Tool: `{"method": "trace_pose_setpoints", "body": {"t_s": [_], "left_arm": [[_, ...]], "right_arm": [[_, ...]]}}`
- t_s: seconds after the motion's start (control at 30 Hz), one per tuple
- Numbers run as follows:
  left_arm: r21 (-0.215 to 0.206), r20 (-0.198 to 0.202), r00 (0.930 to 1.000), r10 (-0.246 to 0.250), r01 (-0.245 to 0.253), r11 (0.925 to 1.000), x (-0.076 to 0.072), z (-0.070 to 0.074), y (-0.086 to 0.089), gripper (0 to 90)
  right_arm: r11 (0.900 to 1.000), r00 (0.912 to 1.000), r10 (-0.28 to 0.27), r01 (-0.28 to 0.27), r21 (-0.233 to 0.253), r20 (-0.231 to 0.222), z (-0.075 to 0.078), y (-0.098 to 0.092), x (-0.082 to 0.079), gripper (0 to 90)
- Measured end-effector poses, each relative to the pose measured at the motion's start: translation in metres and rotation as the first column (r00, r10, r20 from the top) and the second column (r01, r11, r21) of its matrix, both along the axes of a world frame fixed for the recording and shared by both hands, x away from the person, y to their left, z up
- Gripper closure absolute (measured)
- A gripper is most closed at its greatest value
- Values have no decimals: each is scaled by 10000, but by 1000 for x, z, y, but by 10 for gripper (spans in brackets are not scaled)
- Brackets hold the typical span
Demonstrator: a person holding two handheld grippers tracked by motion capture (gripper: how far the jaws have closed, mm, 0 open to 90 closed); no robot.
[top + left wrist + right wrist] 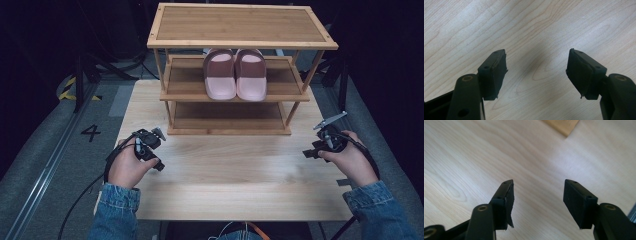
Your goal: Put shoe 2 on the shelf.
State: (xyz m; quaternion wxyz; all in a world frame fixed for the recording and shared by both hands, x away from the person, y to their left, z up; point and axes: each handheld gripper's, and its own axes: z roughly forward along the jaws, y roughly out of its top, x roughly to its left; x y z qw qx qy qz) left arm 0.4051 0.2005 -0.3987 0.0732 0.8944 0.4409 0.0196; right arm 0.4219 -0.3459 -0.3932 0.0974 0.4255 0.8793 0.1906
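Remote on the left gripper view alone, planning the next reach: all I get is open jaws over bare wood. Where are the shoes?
Observer: The pink slippers sit side by side on the middle shelf of the wooden rack at the far end of the table.
Operator: Anything on the other shelves?
Observer: In the high view the top and bottom shelves look bare.
Operator: Where's the other gripper?
Observer: The right gripper is held over the table's right edge, short of the rack, jaws open with nothing between them.
Operator: And mine against the rack?
Observer: The left gripper is near the table's left edge, just short of the rack's front left leg.
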Motion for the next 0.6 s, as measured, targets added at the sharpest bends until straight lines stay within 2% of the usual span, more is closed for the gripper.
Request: {"method": "trace_pose_setpoints", "body": {"t_s": [0.17, 0.27, 0.33, 0.4, 0.43, 0.57, 0.6], "left_arm": [[80, 3, 10000, 35, -35, 10000, 0, -1, 1, 316], [-2, 84, 9999, 126, -126, 9999, 0, -3, 1, 302], [28, 159, 9997, 180, -181, 9998, 0, -5, 0, 292], [21, 214, 9996, 199, -199, 9998, 0, -6, 0, 283], [-51, 195, 9995, 244, -243, 9997, 0, -6, -1, 283], [-95, 635, 9978, 171, -165, 9998, -1, -7, -3, 242], [-208, 647, 9973, 334, -322, 9993, -2, -7, -4, 237]], "right_arm": [[9999, 9997, -42, 46, 137, -246, -24, -1, -3, 405], [9988, 10000, -52, 55, 493, -54, -37, -2, -6, 411], [9964, 9996, -166, 145, 835, 238, -44, -3, -8, 418], [9968, 9998, 28, -46, 803, 213, -48, -3, -10, 421], [9965, 9995, -48, 22, 838, 304, -50, -4, -11, 418], [9964, 9995, -32, 6, 847, 302, -53, -3, -11, 405], [9958, 9994, -34, 1, 911, 351, -53, -3, -11, 405]]}}
